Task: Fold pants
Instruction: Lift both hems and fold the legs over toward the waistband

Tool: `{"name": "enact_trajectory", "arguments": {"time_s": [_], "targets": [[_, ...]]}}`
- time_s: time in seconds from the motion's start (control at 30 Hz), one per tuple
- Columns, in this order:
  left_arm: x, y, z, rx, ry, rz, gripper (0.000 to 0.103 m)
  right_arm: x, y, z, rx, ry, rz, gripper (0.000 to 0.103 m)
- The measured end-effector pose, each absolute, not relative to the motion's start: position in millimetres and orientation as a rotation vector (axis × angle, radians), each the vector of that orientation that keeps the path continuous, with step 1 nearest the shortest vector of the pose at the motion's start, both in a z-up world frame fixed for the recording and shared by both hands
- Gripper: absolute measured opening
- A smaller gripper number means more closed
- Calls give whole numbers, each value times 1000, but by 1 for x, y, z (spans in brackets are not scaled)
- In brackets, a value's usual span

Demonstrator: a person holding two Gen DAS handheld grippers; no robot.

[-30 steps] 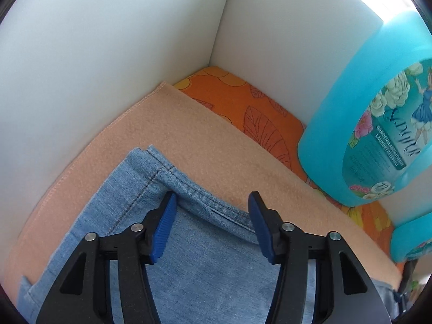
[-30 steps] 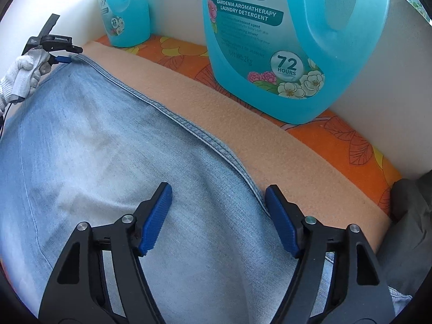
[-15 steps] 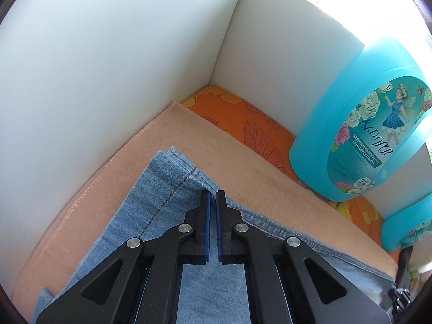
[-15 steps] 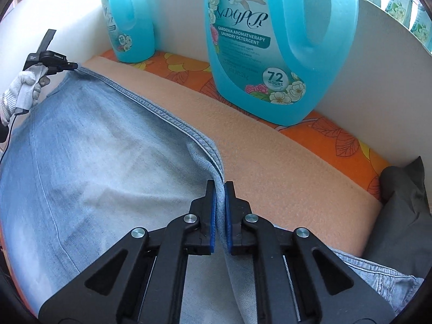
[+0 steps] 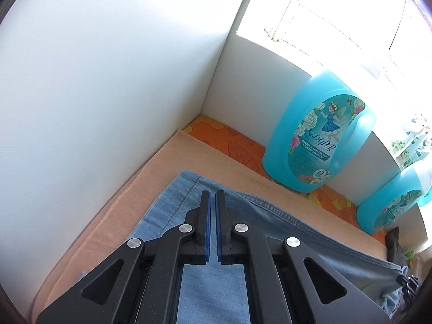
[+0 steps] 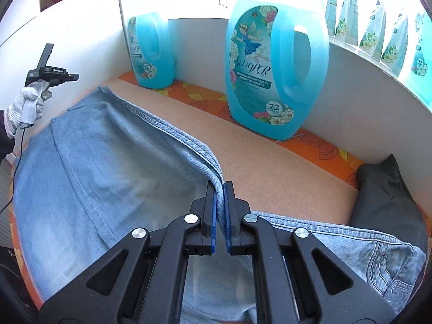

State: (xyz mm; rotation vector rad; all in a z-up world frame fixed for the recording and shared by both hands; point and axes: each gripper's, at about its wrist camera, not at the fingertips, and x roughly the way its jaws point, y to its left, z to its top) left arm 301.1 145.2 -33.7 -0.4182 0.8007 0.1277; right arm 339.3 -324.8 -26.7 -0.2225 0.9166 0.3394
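Right gripper (image 6: 220, 189) is clamped tight on the seamed far edge of the pants (image 6: 108, 167), blue pads nearly touching with a ridge of denim pinched between them and tented off the surface. Left gripper (image 5: 212, 197) is also closed down to a sliver; whether denim sits between its pads cannot be told from the wrist view, since the cloth lies right under and ahead of the tips. In the right wrist view it sits above the far corner of the jeans, well off to the left of the right jaws, held in a gloved hand (image 6: 25, 108) and seemingly clear of the fabric.

Reason for the grip: pinching the long edge at spaced points lets that edge be carried over as one line for the fold (judgement, fold not yet made).

Pants lie spread flat on a peach towel (image 6: 270, 167), leg hem beyond the left jaws, waistband and pocket stitching to the right of the right jaws.

Under the towel is an orange floral cloth (image 6: 205, 97). White boards (image 5: 108, 81) wall in the corner. Two blue detergent jugs (image 6: 272, 67) stand ahead of the jaws against the back board, a dark grey garment (image 6: 383, 197) lies right, and a bright window sits behind.
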Motion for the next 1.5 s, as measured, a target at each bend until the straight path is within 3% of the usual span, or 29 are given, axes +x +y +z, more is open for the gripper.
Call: {"name": "enact_trajectory", "arguments": {"time_s": [0.23, 0.27, 0.33, 0.4, 0.63, 0.8, 1.0, 1.1, 1.3, 1.5], "targets": [[316, 134, -48, -439, 869, 34, 3, 286, -287, -26, -218, 947, 411, 5], [322, 126, -50, -443, 889, 16, 5, 274, -281, -30, -237, 954, 429, 5], [334, 112, -54, -433, 924, -5, 27, 252, -273, -39, -256, 985, 450, 5], [345, 102, -56, -429, 945, -15, 37, 237, -271, -49, -249, 1019, 459, 5], [386, 76, -97, -478, 1114, -15, 40, 219, -275, -73, -268, 1065, 445, 5], [396, 71, -120, -451, 1228, 24, 40, 219, -276, -76, -285, 1057, 458, 5], [399, 67, -122, -402, 1184, 66, 40, 220, -278, -79, -278, 1051, 469, 5], [395, 61, -125, -329, 1138, 87, 8, 220, -279, -76, -276, 1041, 459, 5], [375, 78, -115, -430, 1051, 62, 3, 226, -278, -60, -296, 988, 395, 5], [323, 103, -53, -479, 895, 3, 3, 223, -274, -23, -312, 897, 338, 5]]}}
